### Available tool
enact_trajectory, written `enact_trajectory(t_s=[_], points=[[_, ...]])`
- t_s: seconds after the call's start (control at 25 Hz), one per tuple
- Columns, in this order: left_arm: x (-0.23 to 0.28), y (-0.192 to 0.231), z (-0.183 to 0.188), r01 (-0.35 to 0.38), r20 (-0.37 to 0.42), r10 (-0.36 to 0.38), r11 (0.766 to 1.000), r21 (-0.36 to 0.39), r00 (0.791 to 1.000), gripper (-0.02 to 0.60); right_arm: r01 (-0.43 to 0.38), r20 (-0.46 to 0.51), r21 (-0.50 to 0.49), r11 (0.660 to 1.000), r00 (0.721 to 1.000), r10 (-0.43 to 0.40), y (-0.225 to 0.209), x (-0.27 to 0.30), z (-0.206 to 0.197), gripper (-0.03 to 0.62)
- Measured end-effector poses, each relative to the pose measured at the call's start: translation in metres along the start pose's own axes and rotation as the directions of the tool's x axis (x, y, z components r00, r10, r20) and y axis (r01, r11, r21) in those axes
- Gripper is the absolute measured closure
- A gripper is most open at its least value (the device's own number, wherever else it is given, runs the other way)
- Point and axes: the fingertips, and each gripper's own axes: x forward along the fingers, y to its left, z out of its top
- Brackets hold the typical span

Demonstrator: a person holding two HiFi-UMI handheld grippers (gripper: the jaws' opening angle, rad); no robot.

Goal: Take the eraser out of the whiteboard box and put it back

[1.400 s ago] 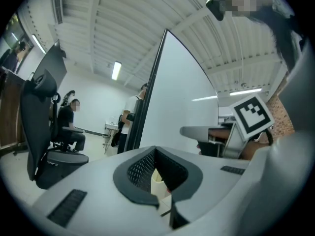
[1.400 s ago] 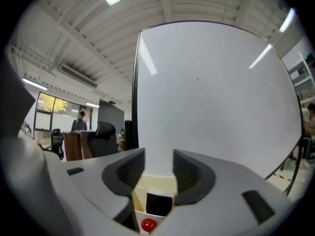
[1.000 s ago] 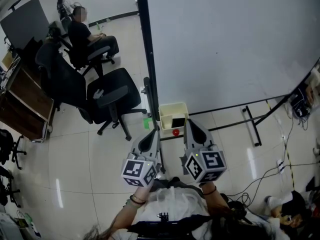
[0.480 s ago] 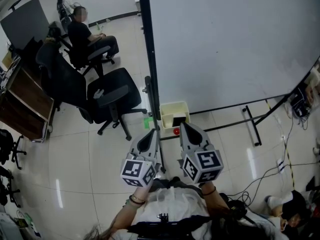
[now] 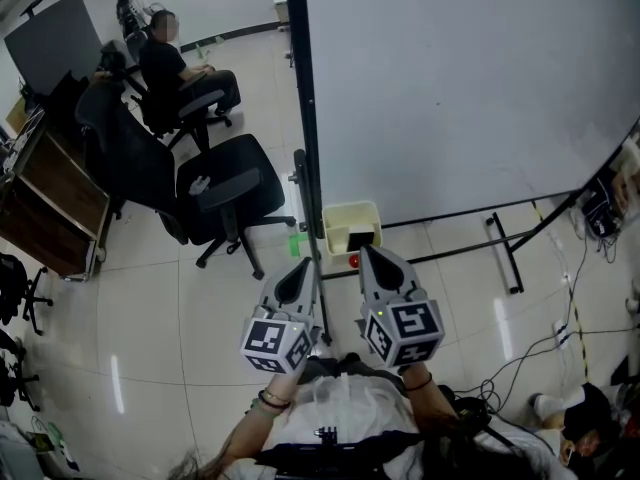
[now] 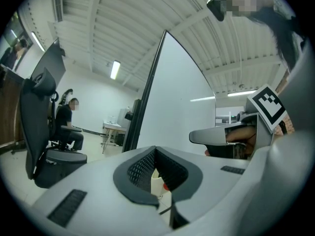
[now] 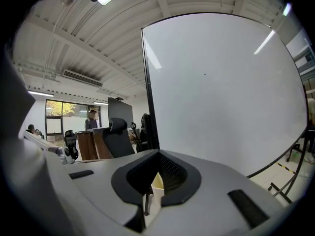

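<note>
A cream whiteboard box (image 5: 342, 218) hangs at the lower left corner of the whiteboard (image 5: 460, 88), by its black frame. A black eraser (image 5: 357, 240) lies inside it, and a small red thing (image 5: 352, 262) sits just below the box. My right gripper (image 5: 372, 254) is shut and empty, its tip right beside the box's near edge. My left gripper (image 5: 300, 271) is also shut and empty, a little left of the box. Between the left gripper's (image 6: 156, 151) shut jaws the box (image 6: 156, 183) and the red thing (image 6: 166, 186) peek through. The right gripper view shows the gripper (image 7: 158, 154) and the box rim (image 7: 157, 183).
Black office chairs (image 5: 225, 193) stand left of the whiteboard frame (image 5: 305, 118). A person sits further back (image 5: 165, 58) near a wooden desk (image 5: 50, 203). The whiteboard's stand legs (image 5: 505, 250) and floor cables (image 5: 560, 338) lie to the right.
My right gripper has rolled a little and its tip has swung slightly left, toward the box. The left gripper has stayed put.
</note>
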Motion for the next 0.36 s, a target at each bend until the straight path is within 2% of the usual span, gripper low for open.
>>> enact_trajectory(t_s=[0.36], points=[[-0.0016,-0.0030,-0.0001,-0.001,-0.001,0.001,1.000,-0.003,1.000,0.597,0.002,-0.015,0.001,1.000,1.000,-0.002,-0.0007,-0.0027,0.0017,0.593]])
